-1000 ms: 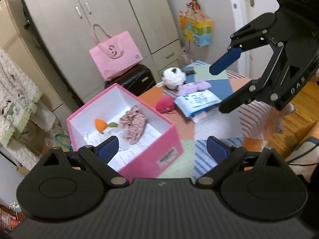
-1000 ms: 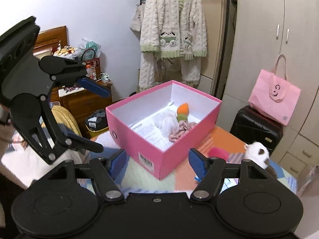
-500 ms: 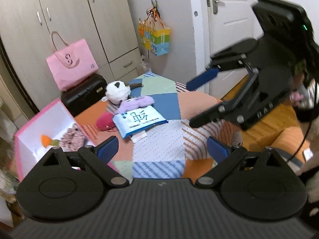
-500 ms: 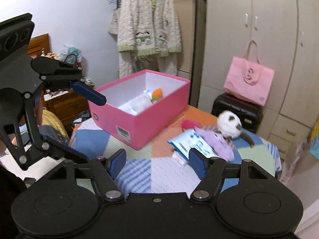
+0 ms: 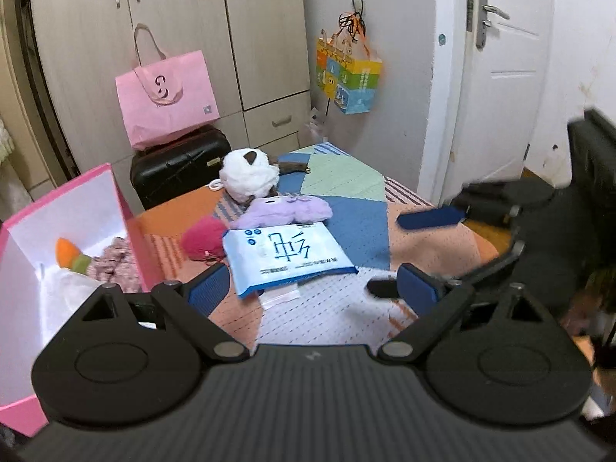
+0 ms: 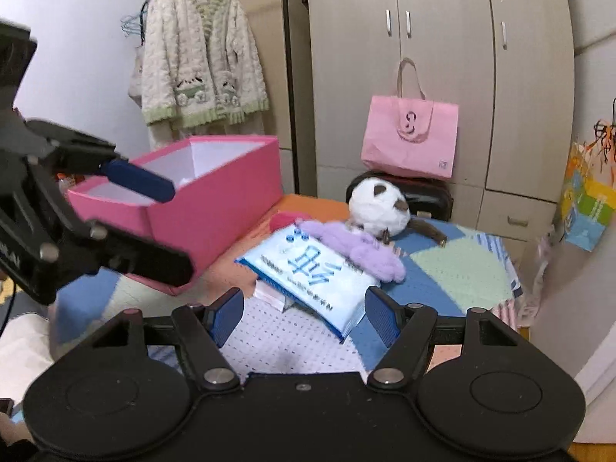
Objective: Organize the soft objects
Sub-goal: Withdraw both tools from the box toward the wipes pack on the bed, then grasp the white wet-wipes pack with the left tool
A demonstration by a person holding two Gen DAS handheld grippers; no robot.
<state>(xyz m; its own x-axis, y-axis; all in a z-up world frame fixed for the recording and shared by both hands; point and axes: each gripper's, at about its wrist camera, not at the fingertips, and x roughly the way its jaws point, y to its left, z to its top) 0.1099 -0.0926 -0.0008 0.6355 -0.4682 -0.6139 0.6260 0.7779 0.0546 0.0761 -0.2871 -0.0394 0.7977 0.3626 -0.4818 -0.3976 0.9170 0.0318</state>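
A blue-and-white tissue pack (image 5: 285,254) (image 6: 308,269) lies mid-table, a purple plush (image 5: 285,210) (image 6: 354,244) resting on its far edge. Behind them sits a white-and-brown plush (image 5: 248,179) (image 6: 375,204); a red plush (image 5: 202,242) lies beside the pink box (image 5: 115,200) (image 6: 215,211). An orange toy (image 5: 67,252) and a floral cloth (image 5: 115,265) lie inside the box. My left gripper (image 5: 312,288) hovers just short of the pack, jaws wide but closing, nothing between them. My right gripper (image 6: 306,313) is open and empty, near the pack's other side.
A patchwork cloth (image 5: 346,177) covers the table. Behind it, a pink bag (image 5: 169,96) stands on a black suitcase (image 5: 177,171) against the wardrobe. A colourful bag (image 5: 348,77) hangs by the white door (image 5: 500,77). A cardigan (image 6: 200,61) hangs behind the box.
Both views have swung from the pink box to the pile of soft things. Both grippers have sunk toward the table and come closer to the tissue pack.
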